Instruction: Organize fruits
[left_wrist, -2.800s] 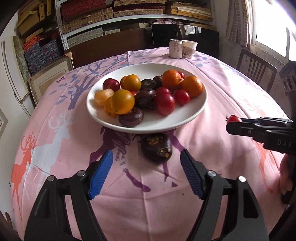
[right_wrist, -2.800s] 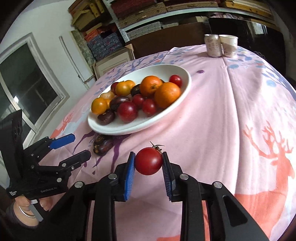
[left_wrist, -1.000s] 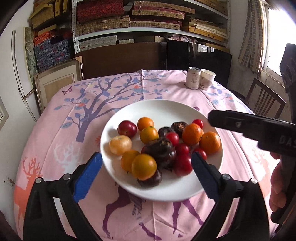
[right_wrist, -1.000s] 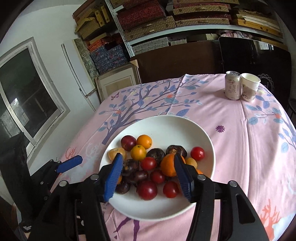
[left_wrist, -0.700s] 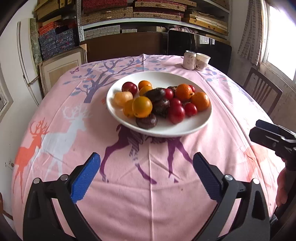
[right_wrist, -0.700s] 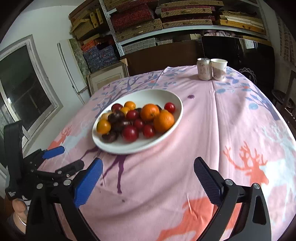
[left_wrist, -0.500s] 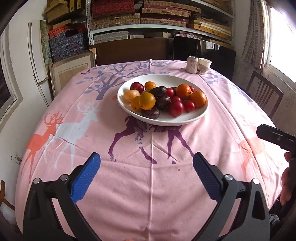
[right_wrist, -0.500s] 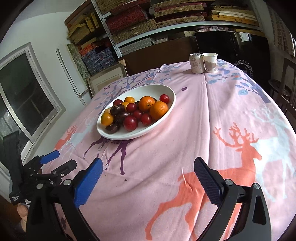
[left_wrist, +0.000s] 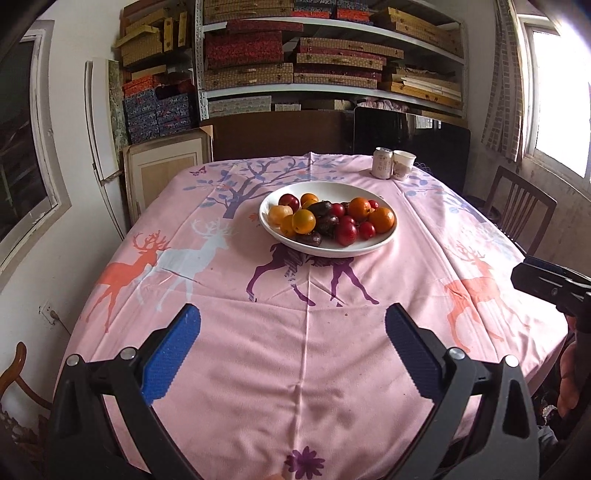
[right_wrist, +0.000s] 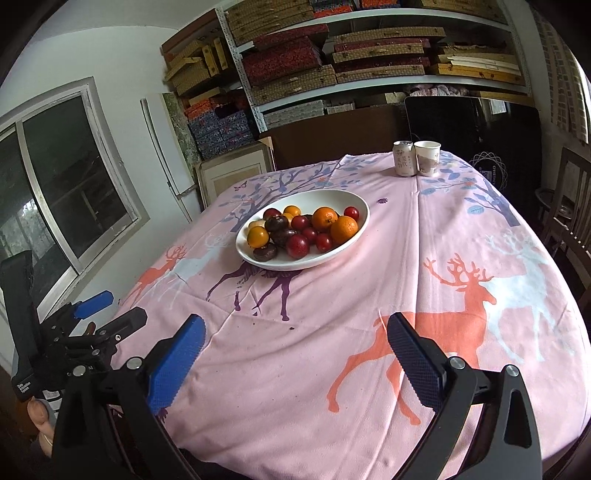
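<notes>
All fruit plated, both grippers pulled back

The fruits (left_wrist: 331, 219) sat piled in the white plate (left_wrist: 384, 242), far across the tabletop (left_wrist: 295, 350); left gripper (left_wrist: 291, 350) and right gripper (right_wrist: 295, 350) had retreated, fingers spread, empty. Task looked finished.

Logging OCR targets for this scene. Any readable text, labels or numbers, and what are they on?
Can: large printed characters on the front, too blurred to read.
Paper cup: a print only, no legible words.
Dark panel behind the table: circular emblem with small lettering, not reliably readable.
Left gripper body: small white lettering, too small to read.
</notes>
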